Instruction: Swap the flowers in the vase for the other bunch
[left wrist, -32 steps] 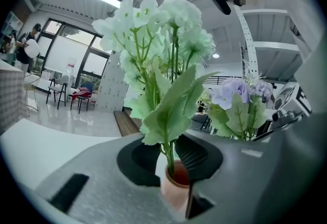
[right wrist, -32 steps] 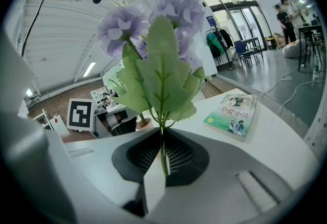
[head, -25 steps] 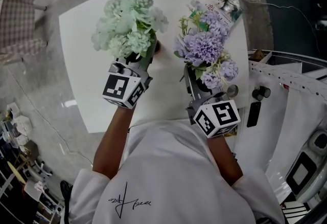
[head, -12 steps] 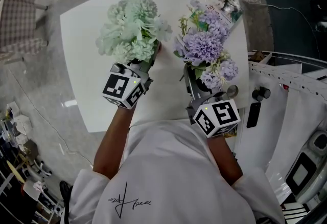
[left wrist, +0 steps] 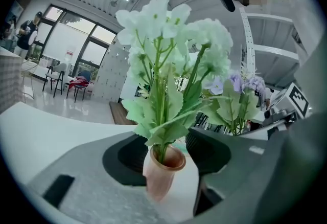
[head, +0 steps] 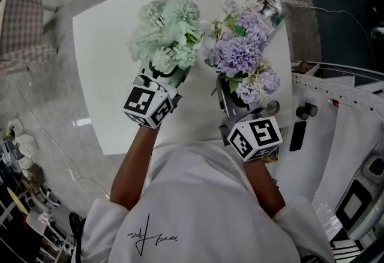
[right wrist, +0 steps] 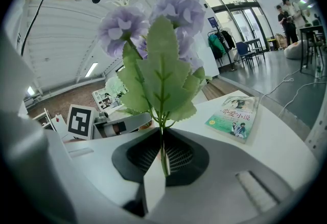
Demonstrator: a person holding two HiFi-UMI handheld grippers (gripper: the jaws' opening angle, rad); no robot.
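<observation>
White counter (head: 102, 45), grey concrete floor around it, book (head: 263, 6) at the far right corner. Left hand-held gripper (left wrist: 163, 159): jaws wide, just been opening. The terracotta vase (left wrist: 162, 172) sits between them, clear gap on the right pad side, no clamp. Mint-green bunch (head: 168, 30) is in the vase, stems down through the neck. Right hand-held gripper (right wrist: 162, 159): jaws narrow, pinched on the thin stem of the purple bunch (head: 240, 54), held upright above the counter just beside the green one.
</observation>
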